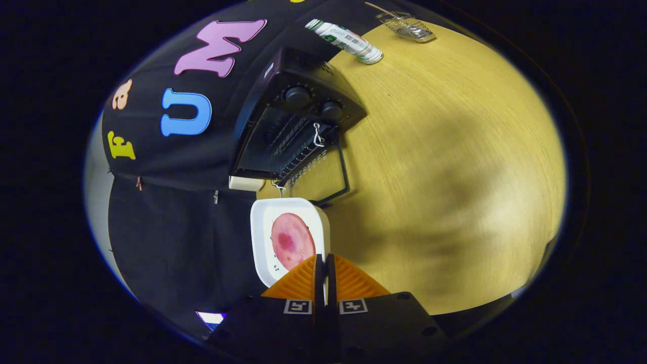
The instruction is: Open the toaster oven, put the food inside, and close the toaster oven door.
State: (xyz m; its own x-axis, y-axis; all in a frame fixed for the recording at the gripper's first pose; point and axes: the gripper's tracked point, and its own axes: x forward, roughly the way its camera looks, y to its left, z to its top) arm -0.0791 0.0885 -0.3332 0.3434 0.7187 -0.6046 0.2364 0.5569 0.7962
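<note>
**Plate gripped, oven door down**

A round pink slice of food [291, 240] lay on a white, round-cornered plate [263, 237]. The gripper [324, 263] had its fingers drawn narrow, pinching the plate's near rim. Beyond them the black toaster oven [295, 114] stood open, its wire rack [293, 139] showing, glass door [328, 172] flat on the pale wood-grain table [445, 167]. Farther off lay a labelled bottle [346, 41] and a wire mesh utensil [407, 26], partly cut off.
</note>
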